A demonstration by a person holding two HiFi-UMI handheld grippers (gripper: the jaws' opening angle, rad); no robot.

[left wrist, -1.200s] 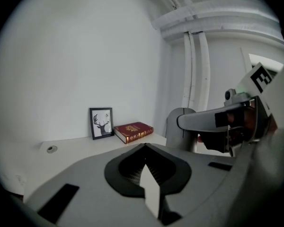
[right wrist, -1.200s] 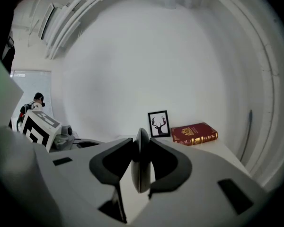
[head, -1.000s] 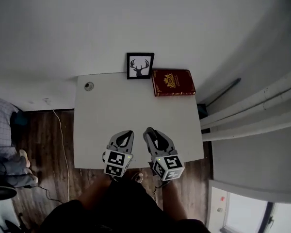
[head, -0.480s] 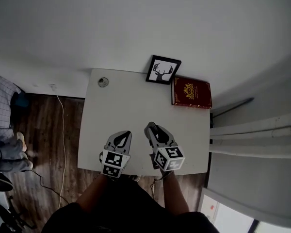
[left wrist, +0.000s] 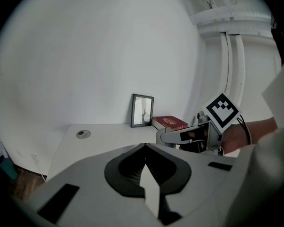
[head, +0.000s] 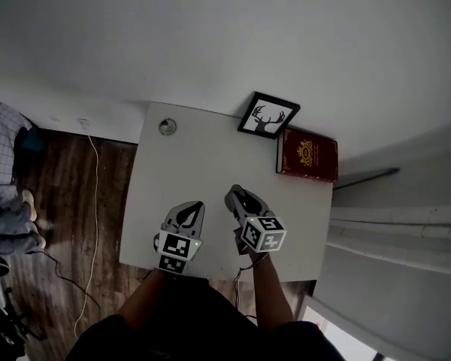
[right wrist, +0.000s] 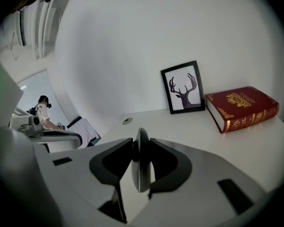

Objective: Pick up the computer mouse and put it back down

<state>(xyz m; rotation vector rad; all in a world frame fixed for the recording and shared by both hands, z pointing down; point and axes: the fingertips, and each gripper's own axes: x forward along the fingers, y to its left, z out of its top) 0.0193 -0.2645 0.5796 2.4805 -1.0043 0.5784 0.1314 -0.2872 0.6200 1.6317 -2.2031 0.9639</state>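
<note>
While the right gripper (right wrist: 140, 143) clamps the mouse (right wrist: 141, 171) above the table (head: 199, 160), fingers of the left gripper (left wrist: 145, 148) clenched empty, next comes lowering it flat and letting go.

Dim, flat indoor light with soft shadows. Both gripper views bulge fisheye-round with black corners; left tongs (left wrist: 145, 148) blurred.

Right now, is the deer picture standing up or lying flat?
Standing up: the deer picture rests on its bottom edge on the table, face forward.
</note>
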